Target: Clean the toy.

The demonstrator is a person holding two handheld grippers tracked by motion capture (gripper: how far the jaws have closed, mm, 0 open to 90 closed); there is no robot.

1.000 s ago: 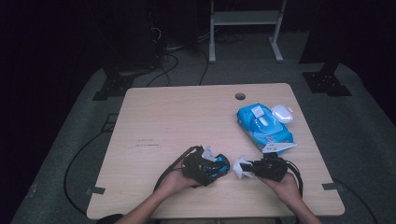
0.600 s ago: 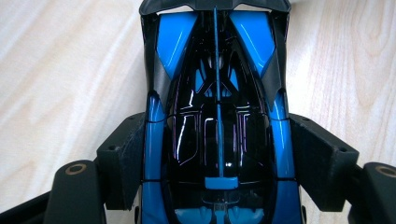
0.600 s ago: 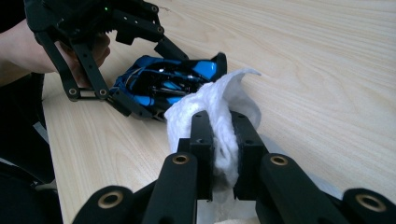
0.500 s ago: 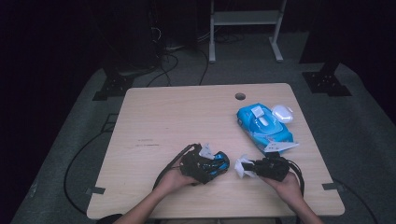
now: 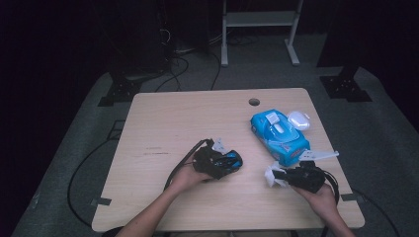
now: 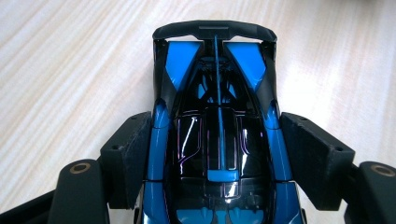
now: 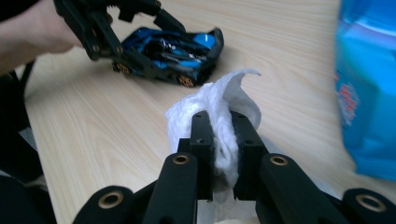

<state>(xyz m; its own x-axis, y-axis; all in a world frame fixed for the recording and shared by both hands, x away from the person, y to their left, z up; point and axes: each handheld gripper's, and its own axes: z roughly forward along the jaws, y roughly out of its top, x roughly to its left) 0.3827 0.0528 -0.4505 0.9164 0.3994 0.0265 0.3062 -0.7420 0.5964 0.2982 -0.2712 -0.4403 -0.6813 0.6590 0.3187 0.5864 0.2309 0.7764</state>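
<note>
High view: a person's two hands come in from the bottom edge over a pale wooden tabletop point(image 5: 197, 118). The left gripper point(image 5: 232, 163) holds a blue and black toy car point(image 5: 225, 161) near the middle of the near half of the tabletop. The right gripper point(image 5: 274, 176) sits well to the right of it, with a crumpled white wipe point(image 5: 271, 176) at its tip. Just beyond the right gripper lies a blue pack of wipes point(image 5: 279, 136), with a small white lid-like piece point(image 5: 298, 119) touching its far side.

Left gripper view: the fingers point(image 6: 128, 156) press on both flanks of the toy car point(image 6: 217, 140), gripping it across its body (the rear wing points away from the camera), with the wood grain of the tabletop behind.

Right gripper view: the fingers point(image 7: 201, 140) are clenched tight on the white wipe point(image 7: 219, 112), which bulges up and out above them. Farther off, the left gripper point(image 7: 140, 28) holds the toy car point(image 7: 173, 49) low over the tabletop; whether its wheels touch the wood I cannot tell. The blue pack point(image 7: 369, 88) stands at the right edge.
</note>
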